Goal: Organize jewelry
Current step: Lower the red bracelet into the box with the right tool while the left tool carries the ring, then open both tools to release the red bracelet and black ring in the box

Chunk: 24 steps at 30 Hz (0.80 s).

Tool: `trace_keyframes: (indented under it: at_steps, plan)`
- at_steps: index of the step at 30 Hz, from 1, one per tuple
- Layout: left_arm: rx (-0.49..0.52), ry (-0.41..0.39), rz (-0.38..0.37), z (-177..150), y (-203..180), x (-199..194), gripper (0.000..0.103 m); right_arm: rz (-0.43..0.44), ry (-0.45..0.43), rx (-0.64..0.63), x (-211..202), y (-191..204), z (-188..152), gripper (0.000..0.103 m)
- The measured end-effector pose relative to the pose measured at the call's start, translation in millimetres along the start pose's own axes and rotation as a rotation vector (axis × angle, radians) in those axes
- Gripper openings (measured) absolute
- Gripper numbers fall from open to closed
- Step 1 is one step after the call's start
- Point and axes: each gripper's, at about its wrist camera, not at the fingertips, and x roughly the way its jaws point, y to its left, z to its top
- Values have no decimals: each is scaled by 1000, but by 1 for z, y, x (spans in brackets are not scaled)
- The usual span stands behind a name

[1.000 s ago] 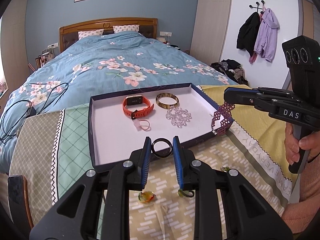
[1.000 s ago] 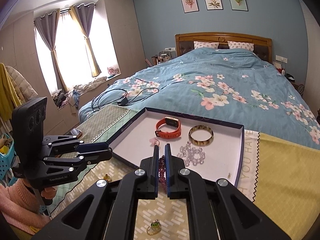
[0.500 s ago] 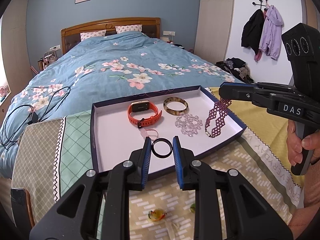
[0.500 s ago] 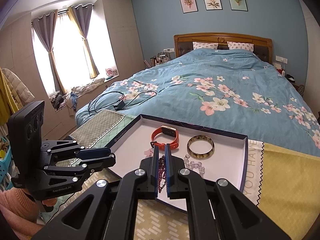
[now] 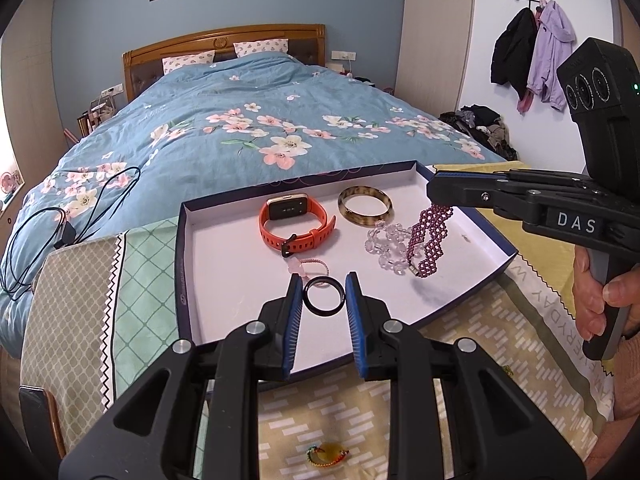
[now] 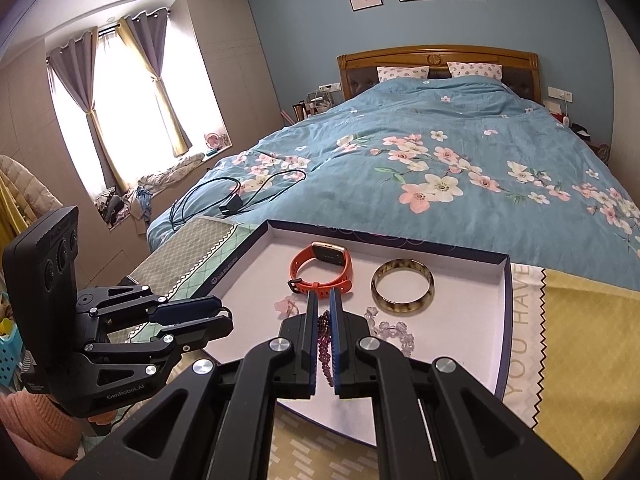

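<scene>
A shallow white tray with a dark blue rim (image 5: pixel 182 264) (image 6: pixel 505 304) lies on the cloth at the bed's foot. In it are an orange watch (image 5: pixel 296 220) (image 6: pixel 320 268), a tortoiseshell bangle (image 5: pixel 364 210) (image 6: pixel 402 286), a clear bead bracelet (image 5: pixel 386 242) (image 6: pixel 394 330) and a small pink charm (image 5: pixel 308 268) (image 6: pixel 286 306). My left gripper (image 5: pixel 323 298) (image 6: pixel 224 318) is shut on a black ring (image 5: pixel 323 298) over the tray's front part. My right gripper (image 6: pixel 323 300) (image 5: pixel 434 192) is shut on a purple beaded bracelet (image 5: pixel 430 240) (image 6: pixel 325 344) that hangs down onto the tray.
A yellow pendant on a coloured cord (image 5: pixel 328 452) lies on the patterned cloth (image 5: pixel 480 320) in front of the tray. A black cable and charger (image 5: pixel 60 228) (image 6: pixel 236 200) lie on the blue floral bedspread (image 5: pixel 260 132). Coats (image 5: pixel 532 48) hang on the right wall.
Both grippers have moved forward over the tray. The purple bracelet went from the tray's right rim to inside the tray, its lower end now resting beside the clear beads.
</scene>
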Motion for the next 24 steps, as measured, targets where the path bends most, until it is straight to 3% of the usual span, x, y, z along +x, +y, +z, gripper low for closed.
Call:
trace_keyframes:
  at_steps: [11,24]
  plan:
    - [-11,29,0,3,1,16,22,29,9,37,15,-6,2,4]
    - [-33,81,0,-1,6,41,22,-33,39,84,25,-28,-6,4]
